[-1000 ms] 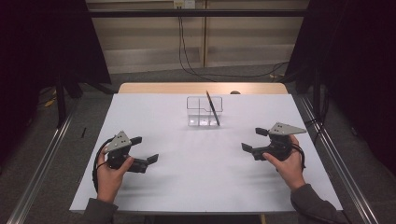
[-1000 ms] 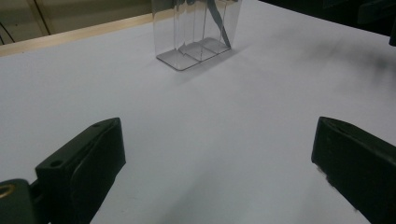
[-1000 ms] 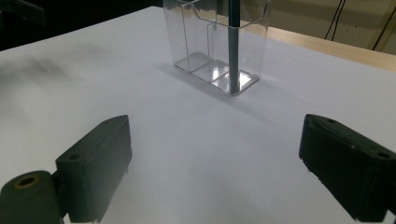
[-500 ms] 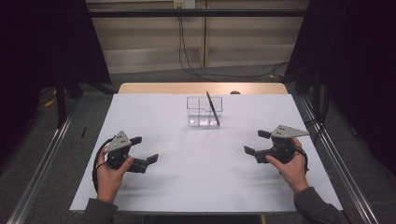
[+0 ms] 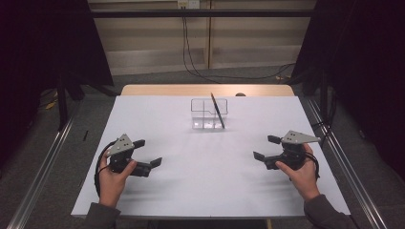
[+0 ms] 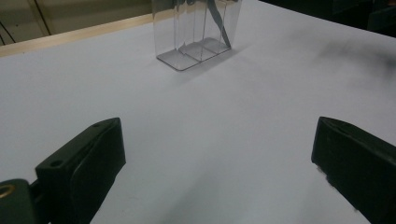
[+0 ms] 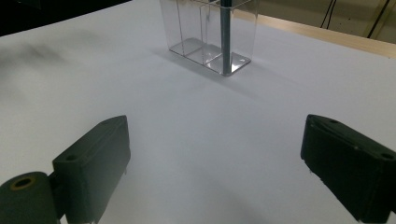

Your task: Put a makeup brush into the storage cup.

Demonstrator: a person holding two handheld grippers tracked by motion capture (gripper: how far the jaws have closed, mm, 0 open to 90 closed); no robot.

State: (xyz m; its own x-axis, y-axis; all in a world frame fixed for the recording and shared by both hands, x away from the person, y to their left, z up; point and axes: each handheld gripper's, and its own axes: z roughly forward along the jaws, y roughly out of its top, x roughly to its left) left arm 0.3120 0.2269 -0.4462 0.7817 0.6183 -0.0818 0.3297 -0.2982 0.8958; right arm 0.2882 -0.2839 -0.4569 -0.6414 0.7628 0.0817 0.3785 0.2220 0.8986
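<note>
Both tongs, left tongs (image 5: pixel 147 155) lower left and right tongs (image 5: pixel 267 148) lower right, gape apart holding nothing, angled toward the upper-centre clear organizer (image 5: pixel 209 114); its pen (image 5: pixel 218 110) leans inside 1 compartment, propped by the wall.

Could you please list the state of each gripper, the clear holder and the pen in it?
Left gripper: open, holding nothing, above the white table.
Right gripper: open, holding nothing, above the table.
Clear holder: upright on the table, three compartments.
Pen: leaning in the holder's right end compartment, top sticking out.
</note>
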